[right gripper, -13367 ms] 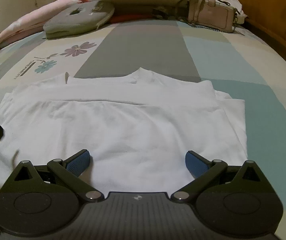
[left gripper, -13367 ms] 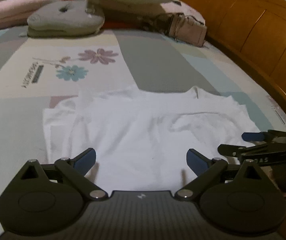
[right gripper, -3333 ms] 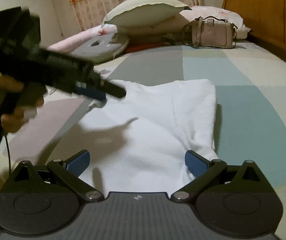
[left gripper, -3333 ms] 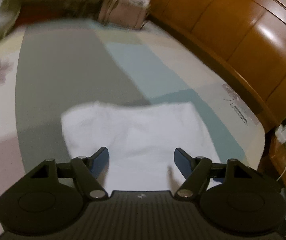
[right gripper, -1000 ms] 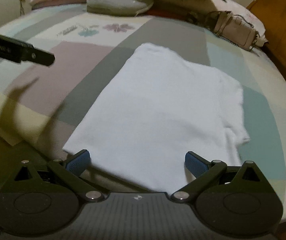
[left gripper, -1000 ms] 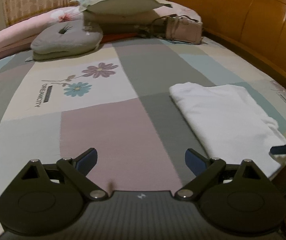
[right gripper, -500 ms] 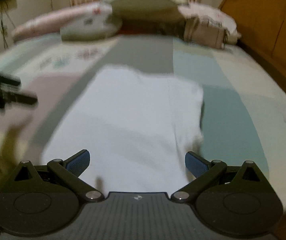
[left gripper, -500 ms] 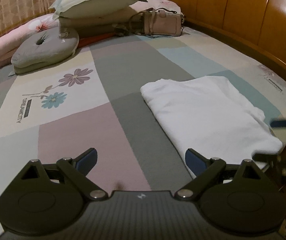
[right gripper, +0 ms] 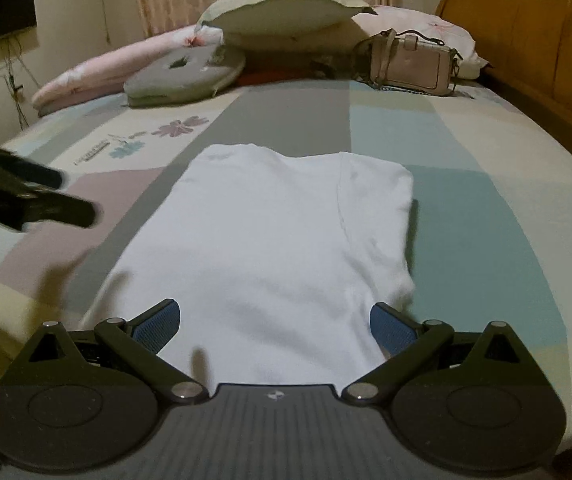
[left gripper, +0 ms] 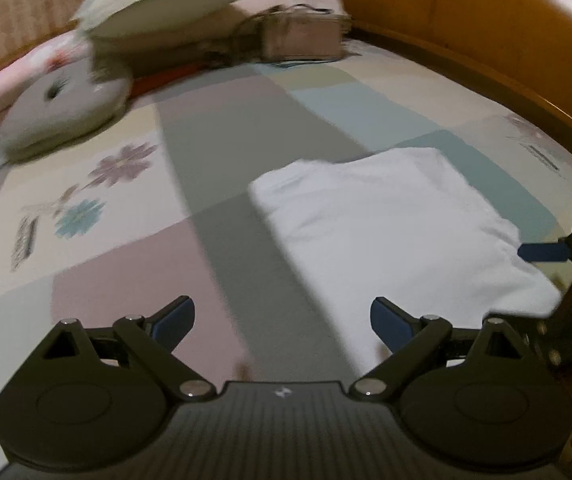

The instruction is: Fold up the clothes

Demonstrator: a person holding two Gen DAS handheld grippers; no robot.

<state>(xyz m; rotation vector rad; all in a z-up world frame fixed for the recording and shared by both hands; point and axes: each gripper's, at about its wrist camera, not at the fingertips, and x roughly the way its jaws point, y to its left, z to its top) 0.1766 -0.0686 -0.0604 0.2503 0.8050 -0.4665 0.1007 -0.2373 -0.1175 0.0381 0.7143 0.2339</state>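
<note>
Now, handling: the white garment (right gripper: 270, 240) is looking light, soft and limp, likely sagging if lifted by one point; its two near corners seem the best holds.
Look: it is lying folded into a long, smooth rectangle, one side layer overlapping.
Place: it is resting on the bed (right gripper: 486, 184) near the front edge, toward the right side.
Left hand-held gripper (left gripper: 282, 318): it is hovering spread wide, gripping nothing.
Right hand-held gripper (right gripper: 274, 322): it is hanging spread over the garment's near end, empty.
</note>
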